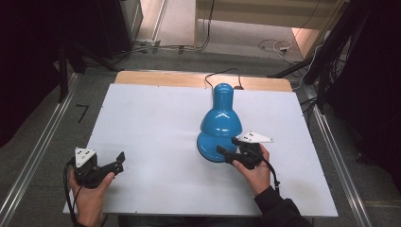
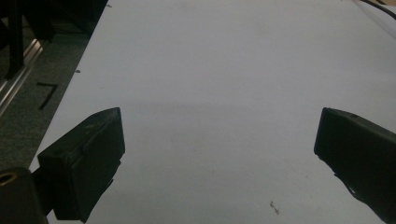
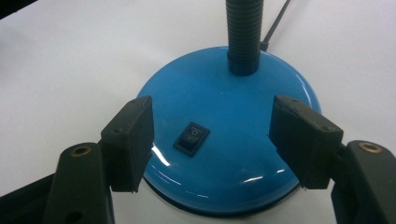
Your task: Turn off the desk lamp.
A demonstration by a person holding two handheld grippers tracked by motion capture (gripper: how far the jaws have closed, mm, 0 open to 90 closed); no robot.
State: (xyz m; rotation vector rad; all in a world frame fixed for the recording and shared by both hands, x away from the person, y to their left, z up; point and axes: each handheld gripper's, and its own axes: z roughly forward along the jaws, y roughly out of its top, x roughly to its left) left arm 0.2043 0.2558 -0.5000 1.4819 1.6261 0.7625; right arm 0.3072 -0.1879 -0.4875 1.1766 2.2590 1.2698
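Note:
A blue desk lamp (image 1: 220, 119) stands right of the middle of the white tabletop (image 1: 151, 123), its shade bent over its round base (image 3: 233, 102). A black rocker switch (image 3: 191, 138) sits on the base, below the ribbed black neck (image 3: 243, 32). My right gripper (image 1: 228, 150) hovers at the near edge of the base. Its jaws stand open on either side of the switch (image 3: 212, 121), with no pad pressing on anything. My left gripper (image 1: 118, 161) rests near the front left corner, open over bare table (image 2: 219, 126), with nothing between its jaws.
The lamp's black cable (image 1: 222, 73) runs off the far wooden edge (image 1: 165, 78). Metal rails (image 1: 42, 146) flank the table on both sides. A black mark (image 2: 46, 95) lies on the floor left of the table. More cables lie on the floor behind.

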